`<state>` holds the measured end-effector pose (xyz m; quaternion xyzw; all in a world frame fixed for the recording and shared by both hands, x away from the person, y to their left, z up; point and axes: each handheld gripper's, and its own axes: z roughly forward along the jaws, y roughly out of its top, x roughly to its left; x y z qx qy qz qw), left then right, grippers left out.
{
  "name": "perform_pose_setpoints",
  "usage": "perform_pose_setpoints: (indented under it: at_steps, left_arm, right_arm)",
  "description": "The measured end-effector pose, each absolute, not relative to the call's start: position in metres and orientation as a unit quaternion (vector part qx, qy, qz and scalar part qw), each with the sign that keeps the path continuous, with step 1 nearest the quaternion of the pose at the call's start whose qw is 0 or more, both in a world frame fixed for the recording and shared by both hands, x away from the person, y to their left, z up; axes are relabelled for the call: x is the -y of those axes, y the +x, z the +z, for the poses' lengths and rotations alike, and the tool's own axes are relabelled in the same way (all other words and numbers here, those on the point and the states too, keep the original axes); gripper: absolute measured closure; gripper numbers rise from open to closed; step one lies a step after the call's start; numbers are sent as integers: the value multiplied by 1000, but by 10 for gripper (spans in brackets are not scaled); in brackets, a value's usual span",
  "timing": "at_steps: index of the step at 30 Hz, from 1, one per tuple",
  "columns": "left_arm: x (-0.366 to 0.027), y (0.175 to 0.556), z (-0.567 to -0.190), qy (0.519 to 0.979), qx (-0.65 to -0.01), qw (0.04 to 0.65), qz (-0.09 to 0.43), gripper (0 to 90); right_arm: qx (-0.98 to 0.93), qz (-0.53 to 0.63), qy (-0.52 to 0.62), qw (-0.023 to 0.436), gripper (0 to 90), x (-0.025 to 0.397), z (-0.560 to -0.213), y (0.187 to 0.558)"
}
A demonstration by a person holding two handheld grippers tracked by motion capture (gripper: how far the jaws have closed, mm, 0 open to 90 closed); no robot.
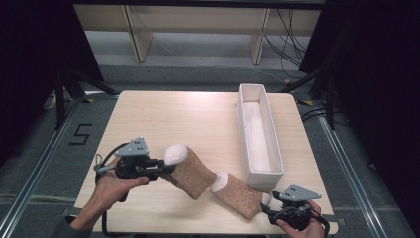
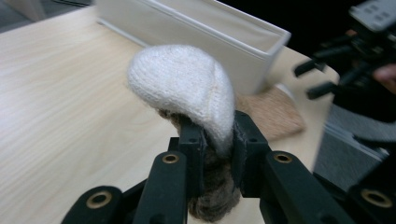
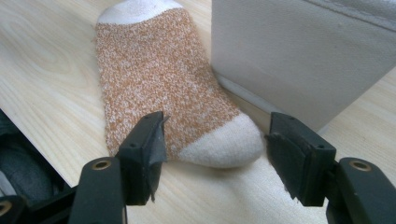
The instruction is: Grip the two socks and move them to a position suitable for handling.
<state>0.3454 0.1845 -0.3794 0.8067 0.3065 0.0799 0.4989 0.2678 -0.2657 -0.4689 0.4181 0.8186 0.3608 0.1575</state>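
Note:
Two brown speckled socks with white toes and cuffs lie near the table's front. My left gripper (image 1: 166,166) (image 2: 218,144) is shut on the white end of one sock (image 1: 190,173) (image 2: 187,88) and holds that end lifted. The other sock (image 1: 238,195) (image 3: 159,84) lies flat next to the white bin (image 1: 257,131) (image 3: 299,56). Its white toe (image 3: 224,144) sits between the jaws of my open right gripper (image 1: 267,204) (image 3: 215,154), low over the table.
The long white bin stands open on the right half of the wooden table (image 1: 173,119). In the left gripper view, the other hand and its gripper (image 2: 364,51) show at upper right. The table's front edge is close to both hands.

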Motion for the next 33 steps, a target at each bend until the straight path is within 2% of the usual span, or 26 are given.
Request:
perform_pose_setpoints:
  at_steps: [5, 7, 8, 17, 23, 24, 25, 26, 28, 29, 32, 33]
  left_arm:
    - [-212, 361, -392, 785, -354, 499, 100, 760]
    - [-218, 365, -396, 780, -365, 499, 100, 760]
    - [-225, 370, -407, 774, -382, 495, 103, 760]
    - [-262, 384, -453, 742, -461, 472, 116, 759]
    - [-275, 382, -475, 740, -481, 455, 116, 752]
    - [-280, 382, -482, 757, -482, 426, 117, 747]
    - [-280, 382, -487, 753, -490, 426, 110, 739]
    - [-282, 383, -492, 757, -492, 418, 100, 727]
    - [-285, 384, -495, 765, -493, 405, 89, 703]
    - [-288, 385, -500, 762, -502, 401, 77, 600]
    - [-295, 386, -497, 756, -511, 402, 79, 477]
    - [-295, 386, -495, 747, -516, 411, 83, 464]
  right_arm:
    - [-825, 358, 406, 163, 380, 266, -470, 270]
    - [-820, 357, 421, 151, 380, 264, -469, 267]
    - [-827, 356, 402, 167, 379, 265, -470, 270]
    - [-826, 355, 408, 158, 379, 265, -471, 270]
    - [-825, 353, 412, 159, 379, 264, -472, 271]
    - [-826, 353, 410, 158, 378, 264, -472, 271]
    - [-826, 353, 410, 157, 378, 264, -472, 271]
    - [-823, 356, 419, 144, 378, 263, -472, 269]
    - [-826, 354, 409, 157, 377, 264, -472, 271]
    - [-827, 352, 408, 160, 375, 265, -472, 271]
    - [-822, 350, 426, 144, 373, 263, -474, 269]
    - [-824, 356, 416, 148, 371, 264, -475, 270]
